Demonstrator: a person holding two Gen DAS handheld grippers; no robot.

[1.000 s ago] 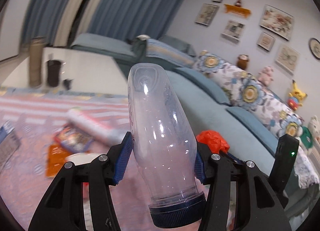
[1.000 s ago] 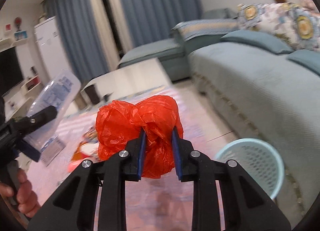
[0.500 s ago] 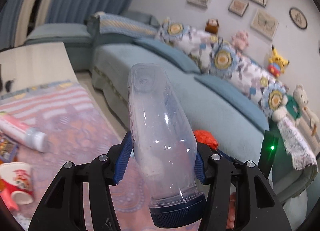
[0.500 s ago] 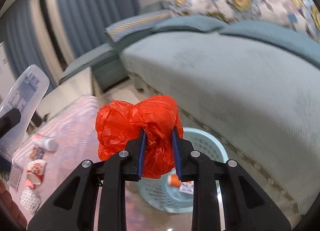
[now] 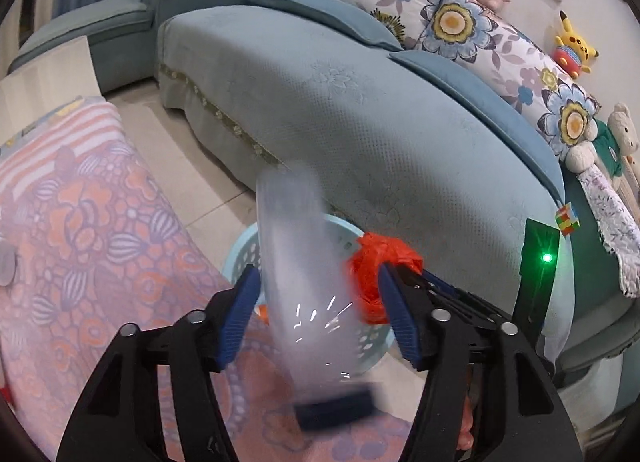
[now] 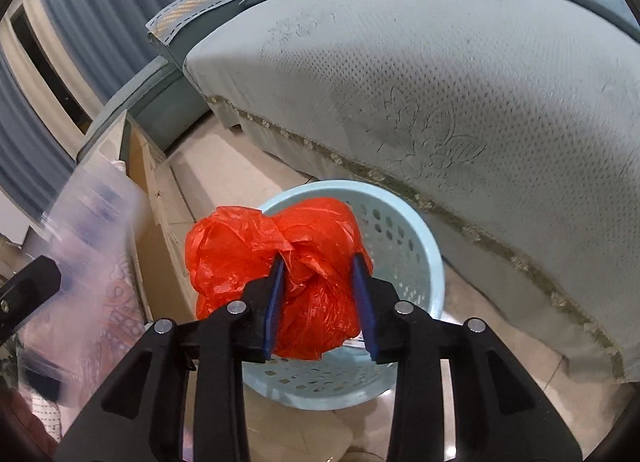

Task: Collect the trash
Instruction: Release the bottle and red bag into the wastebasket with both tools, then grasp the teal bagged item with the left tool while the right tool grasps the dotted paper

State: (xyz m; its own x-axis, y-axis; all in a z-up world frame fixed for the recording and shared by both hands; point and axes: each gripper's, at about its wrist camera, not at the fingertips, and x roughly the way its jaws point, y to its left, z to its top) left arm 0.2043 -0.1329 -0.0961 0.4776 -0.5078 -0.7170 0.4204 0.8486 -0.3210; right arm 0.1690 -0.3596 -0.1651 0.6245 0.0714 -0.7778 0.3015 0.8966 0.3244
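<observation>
A clear plastic bottle (image 5: 296,262) with a dark blue cap is motion-blurred between the pads of my left gripper (image 5: 316,274). Its jaws are opening and the bottle is slipping free above the light blue perforated basket (image 5: 240,250). In the right wrist view the crumpled red plastic bag (image 6: 304,262) sits between the blue pads of my right gripper (image 6: 318,262). These jaws are opening too, with the bag still touching both pads, right over the basket (image 6: 420,230). The blurred bottle (image 6: 92,242) shows at the left there, and the red bag (image 5: 380,258) shows in the left wrist view.
A teal sofa (image 5: 360,110) with floral cushions and plush toys runs behind the basket. A pink patterned rug (image 5: 80,230) lies at the left, and a low table (image 6: 160,222) stands beside the basket. The floor is pale tile. Something orange (image 5: 261,311) lies inside the basket.
Both grippers swung down over the basket by the sofa. The left jaws widened and the bottle, held firmly before, now blurs loose between them. The right jaws spread slightly around the red bag.
</observation>
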